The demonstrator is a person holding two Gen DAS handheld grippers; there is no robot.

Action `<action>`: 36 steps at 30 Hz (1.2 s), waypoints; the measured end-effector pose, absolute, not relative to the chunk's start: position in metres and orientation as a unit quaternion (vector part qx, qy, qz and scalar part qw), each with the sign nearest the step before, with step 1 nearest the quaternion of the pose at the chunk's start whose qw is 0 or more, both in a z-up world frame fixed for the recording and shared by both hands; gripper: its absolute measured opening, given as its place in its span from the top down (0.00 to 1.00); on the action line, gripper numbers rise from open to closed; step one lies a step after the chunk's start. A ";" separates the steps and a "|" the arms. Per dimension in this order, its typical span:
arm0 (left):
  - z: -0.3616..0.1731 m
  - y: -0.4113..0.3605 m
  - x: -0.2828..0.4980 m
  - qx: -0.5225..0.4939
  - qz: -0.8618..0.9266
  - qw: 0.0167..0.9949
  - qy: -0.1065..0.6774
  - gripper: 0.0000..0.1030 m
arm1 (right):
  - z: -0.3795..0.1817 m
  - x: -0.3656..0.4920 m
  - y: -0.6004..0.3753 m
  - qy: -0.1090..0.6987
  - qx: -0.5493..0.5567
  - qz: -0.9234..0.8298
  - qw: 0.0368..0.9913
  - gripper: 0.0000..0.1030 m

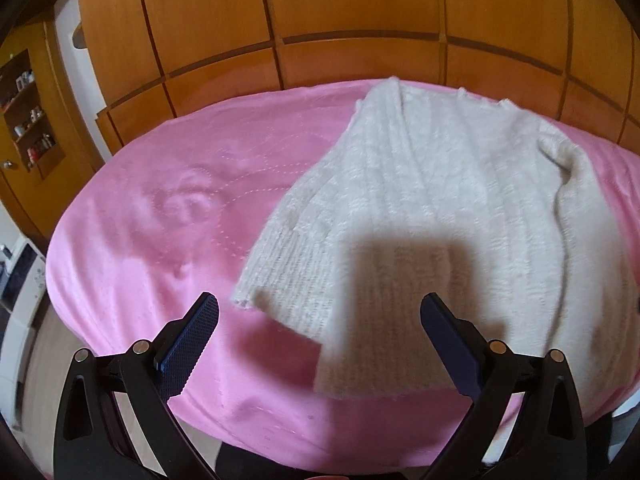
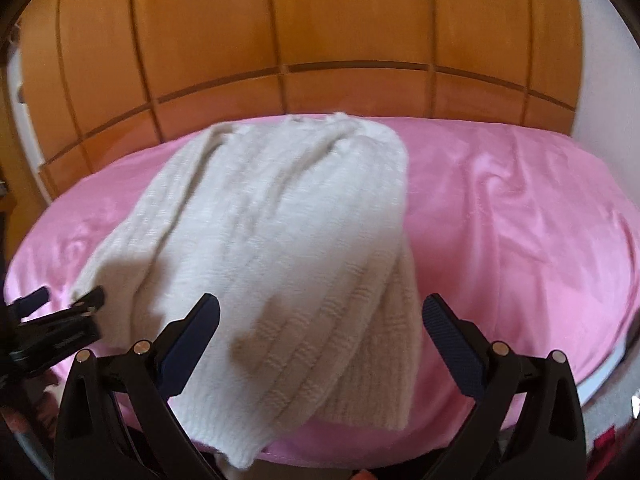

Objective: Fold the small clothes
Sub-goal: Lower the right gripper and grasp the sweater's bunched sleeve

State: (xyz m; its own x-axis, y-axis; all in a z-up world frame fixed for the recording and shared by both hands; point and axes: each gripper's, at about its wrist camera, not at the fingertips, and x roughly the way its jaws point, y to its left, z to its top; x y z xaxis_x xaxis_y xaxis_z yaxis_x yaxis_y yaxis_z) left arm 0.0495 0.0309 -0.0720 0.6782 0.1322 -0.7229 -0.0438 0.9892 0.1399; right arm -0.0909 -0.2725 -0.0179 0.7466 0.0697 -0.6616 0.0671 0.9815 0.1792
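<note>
A cream ribbed knit sweater (image 1: 432, 208) lies on a pink bedspread (image 1: 168, 232), its sides folded in over the body. It also shows in the right wrist view (image 2: 280, 240), with its near end hanging over the bed's front edge. My left gripper (image 1: 320, 312) is open and empty, hovering above the sweater's near left corner. It also shows at the left edge of the right wrist view (image 2: 60, 300). My right gripper (image 2: 320, 312) is open and empty above the sweater's near end.
A wooden panelled wardrobe (image 1: 320, 20) stands right behind the bed. A shelf unit with small items (image 1: 28, 112) is at the far left. The pink bedspread (image 2: 520, 220) spreads out to the right of the sweater. The floor (image 1: 36, 340) lies below left.
</note>
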 end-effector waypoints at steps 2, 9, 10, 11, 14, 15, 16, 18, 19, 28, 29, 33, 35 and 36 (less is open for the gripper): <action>-0.076 0.035 0.053 0.059 0.055 0.912 0.402 0.03 | -0.021 -0.089 -0.272 0.363 0.109 0.020 0.925 0.32; -0.094 0.050 0.067 0.053 0.061 0.905 0.418 0.03 | -0.049 -0.078 -0.267 0.414 0.138 0.067 0.897 0.78; -0.097 0.051 0.067 0.050 0.059 0.904 0.421 0.03 | -0.052 -0.078 -0.266 0.417 0.141 0.071 0.895 0.79; -0.099 0.052 0.067 0.044 0.057 0.904 0.421 0.03 | -0.057 -0.077 -0.264 0.422 0.144 0.076 0.892 0.82; -0.105 0.059 0.066 0.012 0.057 0.905 0.421 0.03 | -0.059 -0.075 -0.263 0.418 0.151 0.093 0.891 1.00; -0.107 0.060 0.066 0.000 0.057 0.904 0.424 0.03 | -0.059 -0.074 -0.264 0.417 0.158 0.103 0.889 1.00; -0.110 0.066 0.067 -0.027 0.055 0.901 0.429 0.03 | -0.059 -0.076 -0.267 0.414 0.165 0.109 0.888 1.00; -0.114 0.074 0.068 -0.066 0.046 0.897 0.434 0.03 | -0.056 -0.075 -0.272 0.410 0.176 0.118 0.887 1.00; -0.116 0.081 0.067 -0.088 0.035 0.896 0.433 0.03 | -0.055 -0.076 -0.274 0.409 0.182 0.121 0.886 1.00; -0.110 0.083 0.069 -0.097 0.018 0.891 0.443 0.03 | -0.061 -0.084 -0.313 0.422 0.267 0.100 0.861 0.42; -0.109 0.085 0.070 -0.105 0.014 0.890 0.444 0.03 | -0.064 -0.083 -0.309 0.428 0.255 0.104 0.861 0.54; -0.110 0.087 0.070 -0.099 0.006 0.893 0.439 0.03 | -0.068 -0.076 -0.291 0.433 0.217 0.104 0.869 0.78; -0.111 0.084 0.070 -0.084 0.006 0.896 0.436 0.03 | -0.067 -0.072 -0.290 0.432 0.211 0.103 0.871 0.95; -0.112 0.083 0.070 -0.081 0.007 0.897 0.435 0.03 | -0.065 -0.070 -0.290 0.430 0.206 0.105 0.873 0.95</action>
State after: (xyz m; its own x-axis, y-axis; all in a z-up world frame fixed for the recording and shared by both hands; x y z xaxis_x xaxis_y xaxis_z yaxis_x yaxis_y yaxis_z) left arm 0.0701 0.0834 -0.1123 0.6218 -0.0572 -0.7811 -0.0833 0.9868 -0.1386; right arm -0.0699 -0.2900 -0.0647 0.6084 0.3608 -0.7069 -0.0068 0.8930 0.4500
